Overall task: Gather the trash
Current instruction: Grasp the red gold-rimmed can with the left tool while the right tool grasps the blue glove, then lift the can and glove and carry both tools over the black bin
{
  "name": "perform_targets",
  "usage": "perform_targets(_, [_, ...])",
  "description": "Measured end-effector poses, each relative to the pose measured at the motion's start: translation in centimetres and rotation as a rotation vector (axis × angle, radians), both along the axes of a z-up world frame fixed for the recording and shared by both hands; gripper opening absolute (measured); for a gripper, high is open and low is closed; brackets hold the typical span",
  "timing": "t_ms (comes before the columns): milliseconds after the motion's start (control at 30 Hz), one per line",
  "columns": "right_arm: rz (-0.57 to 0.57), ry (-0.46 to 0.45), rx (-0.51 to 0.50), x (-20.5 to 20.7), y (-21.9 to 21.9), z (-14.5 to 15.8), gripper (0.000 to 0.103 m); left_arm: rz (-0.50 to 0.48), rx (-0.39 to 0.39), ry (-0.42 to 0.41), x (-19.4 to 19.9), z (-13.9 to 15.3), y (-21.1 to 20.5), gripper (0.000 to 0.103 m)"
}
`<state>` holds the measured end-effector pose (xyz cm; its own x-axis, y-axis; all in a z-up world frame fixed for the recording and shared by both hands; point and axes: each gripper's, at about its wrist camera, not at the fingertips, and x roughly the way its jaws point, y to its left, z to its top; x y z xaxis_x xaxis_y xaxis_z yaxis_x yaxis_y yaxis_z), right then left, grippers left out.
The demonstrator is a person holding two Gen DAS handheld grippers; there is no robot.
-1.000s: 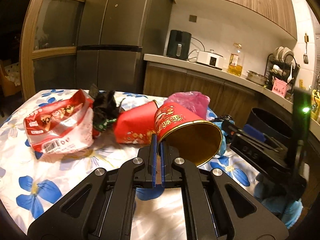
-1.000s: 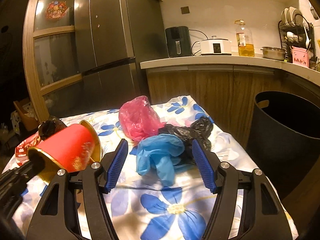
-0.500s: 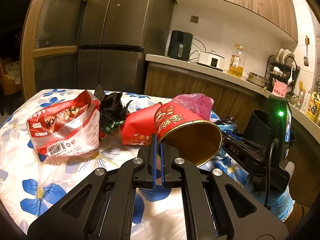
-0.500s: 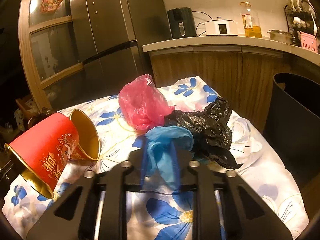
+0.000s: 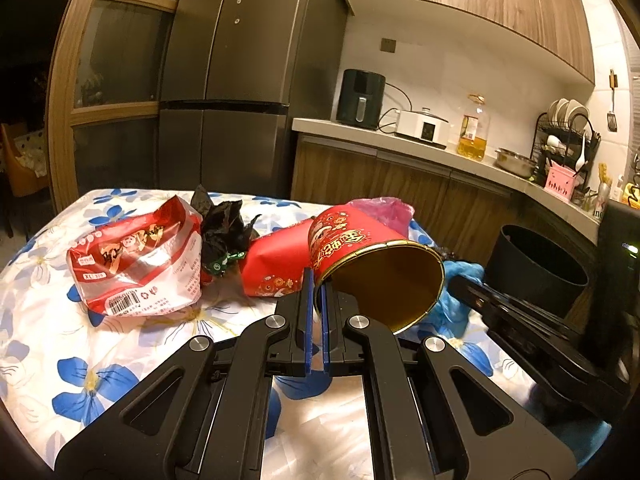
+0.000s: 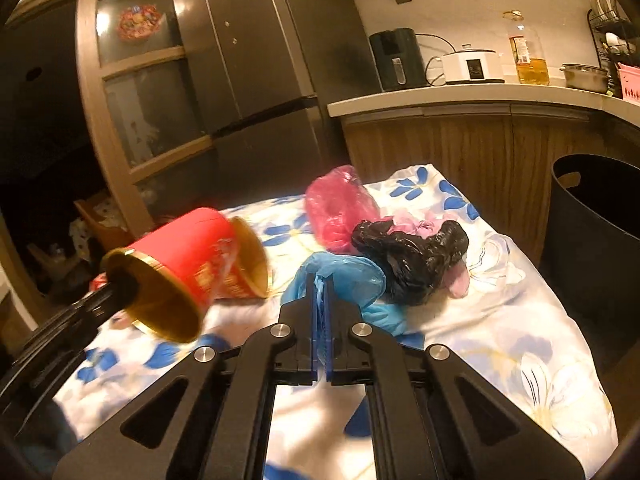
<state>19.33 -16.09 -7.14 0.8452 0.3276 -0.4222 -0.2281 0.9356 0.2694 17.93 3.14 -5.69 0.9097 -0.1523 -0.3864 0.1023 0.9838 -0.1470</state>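
Observation:
My left gripper is shut on the rim of a red paper cup with a gold inside, held tilted above the flowered tablecloth. The same cup shows at the left of the right wrist view. My right gripper is shut on a crumpled blue glove, whose edge also shows beyond the cup in the left wrist view. A second red cup lies on its side behind the held one. A black bag and a pink bag lie just past the glove.
A red and white snack bag and crumpled black wrapper lie at the table's left. A black trash bin stands off the table's right edge. Behind are a fridge and a kitchen counter with appliances.
My right gripper closed from wide open onto the blue glove and shifted left with it. The left gripper kept its hold on the cup, barely moving.

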Motion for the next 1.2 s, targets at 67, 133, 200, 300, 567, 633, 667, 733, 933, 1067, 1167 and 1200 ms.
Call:
perform_targets(67, [0.011,-0.016,0.002,-1.0,-0.2,0.7,0.003,0.005,0.001,-0.008,-0.4,0.3,-0.1,0.002])
perform_targets(133, [0.016,-0.033,0.005,-2.0,-0.5,1.3,0.003,0.006,0.0,-0.013,-0.8,0.6,-0.2,0.002])
perform_targets(200, [0.019,-0.045,0.012,-2.7,-0.9,1.9,0.003,0.004,0.001,-0.018,-1.3,0.9,-0.5,0.002])
perform_targets(300, [0.015,-0.072,0.02,-3.9,-1.5,2.9,0.003,0.002,0.005,-0.025,-1.7,1.0,-0.9,0.002])
perform_targets(567, [-0.023,-0.153,0.043,-6.3,-3.7,5.6,0.003,-0.021,0.013,-0.049,-2.6,2.3,-2.6,0.002])
perform_targets(633, [-0.036,-0.162,0.038,-6.6,-4.2,5.9,0.003,-0.031,0.02,-0.058,-2.6,2.7,-3.3,0.002])
perform_targets(667, [-0.048,-0.165,0.037,-6.7,-4.6,6.0,0.003,-0.037,0.02,-0.059,-2.5,2.8,-3.5,0.002])
perform_targets(733, [-0.065,-0.167,0.035,-6.8,-5.3,6.1,0.003,-0.051,0.022,-0.062,-2.3,3.0,-4.2,0.002])
perform_targets(933, [-0.123,-0.182,0.025,-6.9,-7.6,6.7,0.003,-0.094,0.026,-0.071,-1.2,3.6,-6.4,0.002])
perform_targets(1067, [-0.167,-0.198,0.02,-7.0,-9.4,7.0,0.003,-0.126,0.024,-0.074,-0.5,4.1,-7.9,0.002])
perform_targets(1167, [-0.205,-0.209,0.01,-7.0,-10.7,7.3,0.003,-0.152,0.025,-0.084,0.1,4.5,-9.2,0.002])
perform_targets(1200, [-0.217,-0.212,0.008,-7.0,-11.2,7.4,0.003,-0.161,0.026,-0.091,0.2,4.7,-9.6,0.002])
